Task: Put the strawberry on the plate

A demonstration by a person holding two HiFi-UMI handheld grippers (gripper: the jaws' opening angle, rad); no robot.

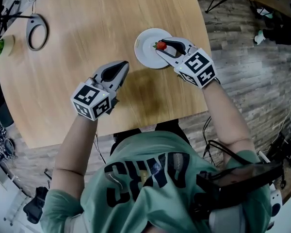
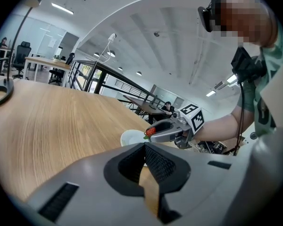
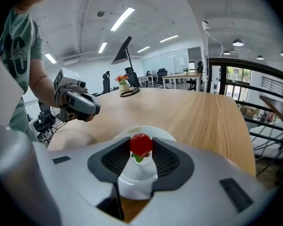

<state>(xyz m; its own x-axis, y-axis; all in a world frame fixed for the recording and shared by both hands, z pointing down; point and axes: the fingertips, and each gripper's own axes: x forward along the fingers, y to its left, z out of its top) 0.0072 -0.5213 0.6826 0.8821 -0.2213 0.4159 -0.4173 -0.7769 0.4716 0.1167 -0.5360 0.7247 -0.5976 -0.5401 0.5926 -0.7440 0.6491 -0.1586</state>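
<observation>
Your right gripper clamps the strawberry just above the plate near the tabletop's right edge, so lower gently to its middle before releasing, with your closed, empty left gripper held clear.

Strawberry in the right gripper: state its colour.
Red strawberry, green leaves; right gripper view shows it best.
</observation>
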